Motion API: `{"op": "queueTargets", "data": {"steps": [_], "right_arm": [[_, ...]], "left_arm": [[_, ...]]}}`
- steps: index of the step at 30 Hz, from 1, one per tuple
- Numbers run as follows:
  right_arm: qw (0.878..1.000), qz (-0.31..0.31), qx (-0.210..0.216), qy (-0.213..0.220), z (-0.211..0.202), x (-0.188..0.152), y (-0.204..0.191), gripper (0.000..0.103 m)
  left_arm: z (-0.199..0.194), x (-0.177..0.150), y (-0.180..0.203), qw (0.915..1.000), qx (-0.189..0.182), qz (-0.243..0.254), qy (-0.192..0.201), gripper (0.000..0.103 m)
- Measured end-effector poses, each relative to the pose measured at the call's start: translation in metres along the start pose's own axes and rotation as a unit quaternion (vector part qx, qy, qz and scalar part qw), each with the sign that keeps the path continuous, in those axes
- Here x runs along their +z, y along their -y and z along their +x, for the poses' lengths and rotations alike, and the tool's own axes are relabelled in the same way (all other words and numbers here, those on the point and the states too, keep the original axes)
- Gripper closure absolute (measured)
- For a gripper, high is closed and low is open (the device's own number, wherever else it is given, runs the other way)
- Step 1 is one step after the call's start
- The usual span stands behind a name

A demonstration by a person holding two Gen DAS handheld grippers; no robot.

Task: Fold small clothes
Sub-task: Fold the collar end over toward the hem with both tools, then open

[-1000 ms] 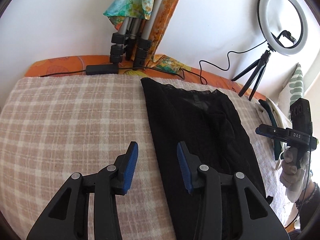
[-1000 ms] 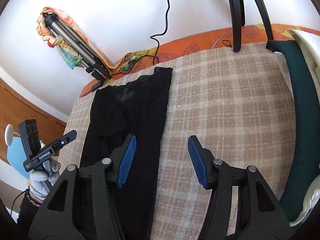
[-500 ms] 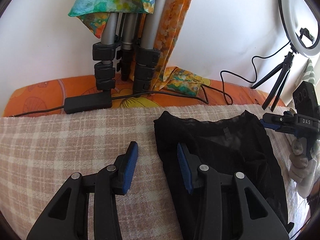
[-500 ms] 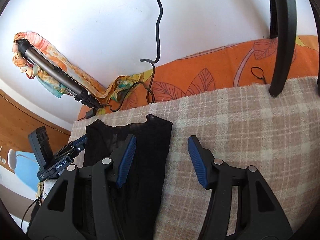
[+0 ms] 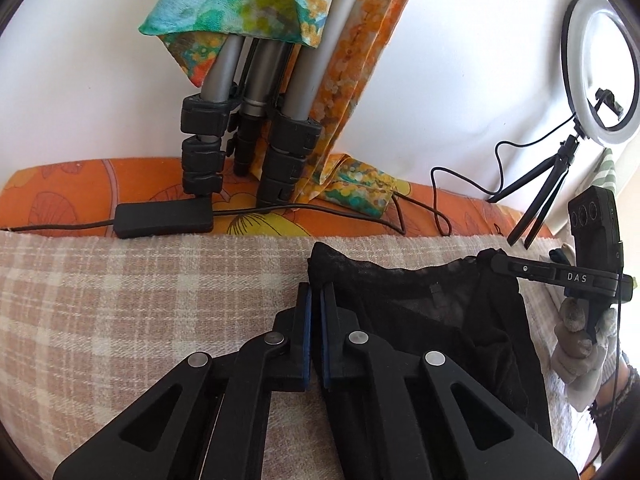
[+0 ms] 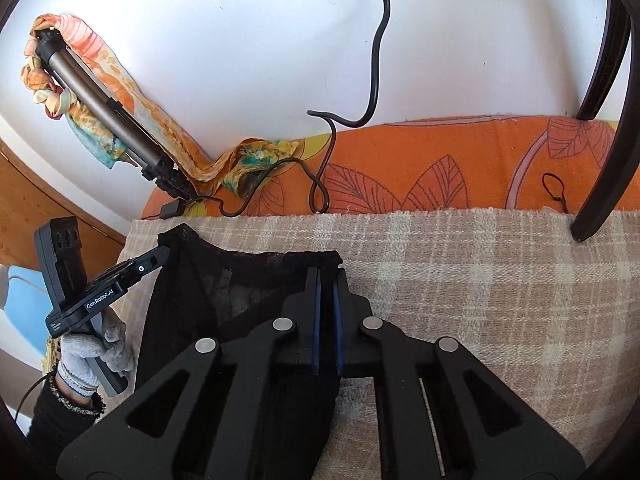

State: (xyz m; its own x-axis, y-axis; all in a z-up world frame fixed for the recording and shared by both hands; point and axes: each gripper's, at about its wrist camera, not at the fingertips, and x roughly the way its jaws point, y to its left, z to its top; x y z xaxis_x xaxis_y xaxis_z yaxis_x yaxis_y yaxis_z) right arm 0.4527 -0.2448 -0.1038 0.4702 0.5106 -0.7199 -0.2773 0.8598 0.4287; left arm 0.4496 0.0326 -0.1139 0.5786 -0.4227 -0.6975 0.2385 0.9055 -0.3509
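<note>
Black sheer garment (image 5: 432, 320) spread on a plaid blanket (image 5: 120, 300) over a bed, top hem close to the blanket's far edge, body running back toward the near edge beneath both tools. Fabric thin, see-through near the hem, a small tag visible at mid-hem.

Left tool (image 5: 315, 300) closed on the garment's left top corner, blue pads nearly together with black cloth pinched between them. Right tool (image 6: 327, 280) closed likewise on the right top corner, dark mesh caught between its blue pads. Corners both at the hem line, near the blanket's far edge.

Each tool visible in the other's camera: right one at the far right of the left wrist view, held in a pale gloved hand (image 5: 576, 344); left one at the left of the right wrist view, also gripped by a gloved hand (image 6: 94, 350).

Beyond the blanket's far edge, an orange leaf-print sheet (image 6: 420, 172). Folded tripod (image 5: 248, 128) leaning against the white wall at the far left corner, draped with a colourful scarf (image 5: 248, 0); black power adapter (image 5: 164, 218) and cable at its feet. Ring light (image 5: 600, 68) on a small tripod toward the far right corner.
</note>
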Motion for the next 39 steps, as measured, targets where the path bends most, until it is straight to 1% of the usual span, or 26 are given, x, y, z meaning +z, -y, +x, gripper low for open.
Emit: {"op": "queueTargets", "data": {"steps": [7,10,14,19,25,30,33,39], "right_arm": [[1.000,-0.013,0.009,0.017,-0.023,0.008,-0.012,0.097],[0.999,-0.017,0.012,0.025,-0.036,0.007,-0.019,0.097],[0.999,-0.023,0.013,0.034,-0.059,0.001,-0.032,0.097],[0.998,-0.037,0.016,0.047,-0.099,-0.018,-0.054,0.097],[0.997,-0.063,0.009,0.053,-0.141,-0.060,-0.087,0.097],[0.996,-0.071,0.008,0.057,-0.170,-0.111,-0.106,0.097],[0.996,-0.072,0.005,0.056,-0.180,-0.145,-0.112,0.097],[0.995,-0.078,-0.012,0.054,-0.184,-0.207,-0.116,0.097]], "left_arm": [[-0.022,0.004,0.003,0.9997,-0.014,0.002,0.022,0.101],[-0.037,0.002,0.012,0.9993,-0.014,0.017,0.031,0.101],[-0.062,-0.002,0.026,0.9985,-0.009,0.034,0.042,0.101],[-0.099,-0.015,0.046,0.9969,-0.005,0.051,0.059,0.101],[-0.141,-0.047,0.069,0.9954,-0.004,0.064,0.071,0.101],[-0.172,-0.085,0.093,0.9937,-0.007,0.082,0.076,0.101],[-0.185,-0.113,0.102,0.9935,-0.012,0.088,0.072,0.101],[-0.196,-0.172,0.113,0.9920,-0.001,0.115,0.052,0.101]]}}
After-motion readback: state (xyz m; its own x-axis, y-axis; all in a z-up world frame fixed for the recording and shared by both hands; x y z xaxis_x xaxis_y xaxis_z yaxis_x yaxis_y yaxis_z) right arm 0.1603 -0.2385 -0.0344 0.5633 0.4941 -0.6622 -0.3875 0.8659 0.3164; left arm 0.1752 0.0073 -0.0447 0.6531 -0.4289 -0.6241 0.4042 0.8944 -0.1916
